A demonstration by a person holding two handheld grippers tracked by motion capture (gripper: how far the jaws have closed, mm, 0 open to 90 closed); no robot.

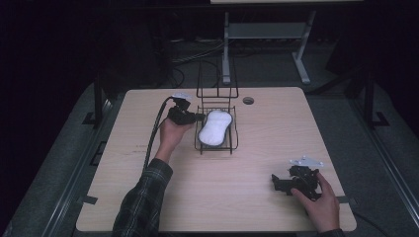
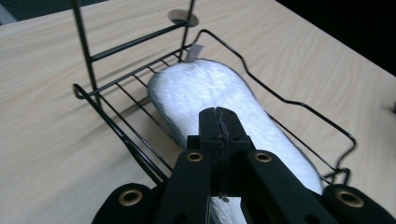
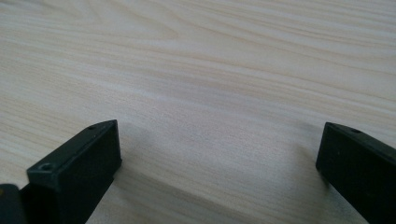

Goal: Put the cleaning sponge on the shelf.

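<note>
L gripper (image 2: 219, 126) jaws closed empty, over white sponge (image 1: 215, 128) in wire rack (image 1: 199, 143); sponge's long axis runs 12–6. R gripper (image 1: 281, 183) open, idle at 4 o'clock.

No readable text, labels, brands or numbers; small tag on white pad (image 2: 219, 93) blank.

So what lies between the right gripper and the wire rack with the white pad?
Bare wood. In the high view the table shows nothing between the right gripper and the wire rack holding the white pad.
</note>
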